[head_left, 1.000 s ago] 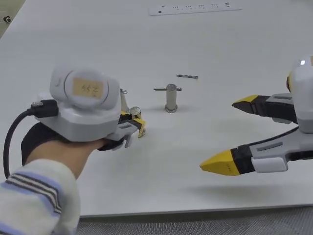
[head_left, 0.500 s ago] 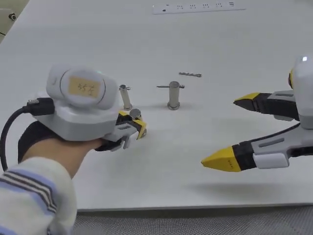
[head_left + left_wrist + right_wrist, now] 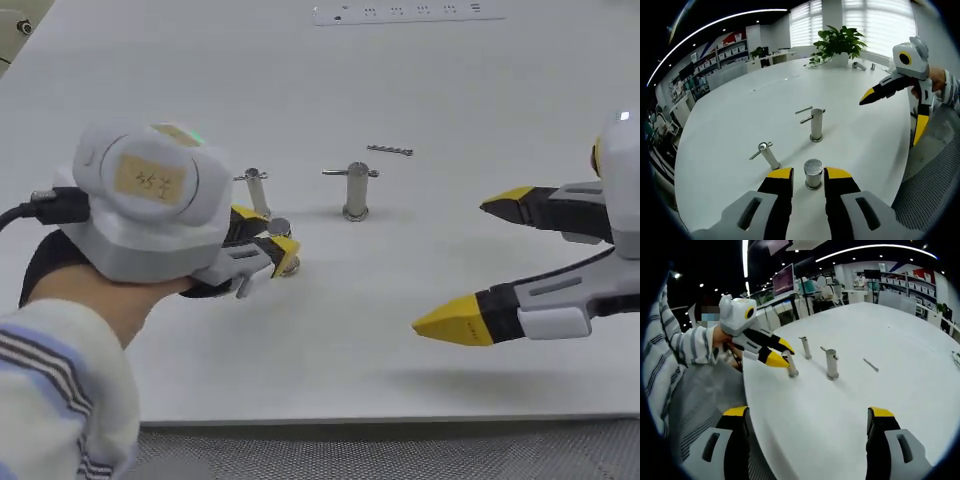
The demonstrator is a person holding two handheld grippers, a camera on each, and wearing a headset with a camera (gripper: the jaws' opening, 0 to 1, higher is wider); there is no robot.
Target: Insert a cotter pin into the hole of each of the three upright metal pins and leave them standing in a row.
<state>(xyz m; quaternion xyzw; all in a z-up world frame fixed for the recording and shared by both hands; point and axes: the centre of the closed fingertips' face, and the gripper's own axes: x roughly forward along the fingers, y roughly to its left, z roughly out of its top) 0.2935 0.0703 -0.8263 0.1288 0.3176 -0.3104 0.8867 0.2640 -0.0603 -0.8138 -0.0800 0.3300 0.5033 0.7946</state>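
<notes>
Loose cotter pin point(image 3: 390, 150): thin folded wire, flat on the table, just beyond and slightly right of the middle pin point(image 3: 356, 190). Probably very light and springy, and apt to skid or roll under a glancing touch. Judged best taken near the looped end, with the legs left free for entry. Expect difficulty pinching so slim a part off a smooth surface. Unfitted metal pin point(image 3: 813, 174): short plain cylinder with a flat top, bright machined finish, upright at the near end of the row, bracketed by the left gripper point(image 3: 810, 172). Likely solid, stiff, weighty for its size and slick on the flanks, yet easy to topple under a side push. Hold low on the shank, keeping the cross-hole clear and turned toward the incoming wire. Hole itself too small to make out. Left jaws narrowly apart, one at each side of the shank, with a sliver of gap visible on one side, so apparently not clamped. Right gripper point(image 3: 470, 265): spread wide, empty, hovering well to the right of the row. Middle pin and far-left pin point(image 3: 255, 190): both upright, each with a cotter pin through the head and its ends jutting sideways. Table point(image 3: 300, 380): flat, matte white, low-grip by appearance. Power strip point(image 3: 400, 12) along the far edge.
</notes>
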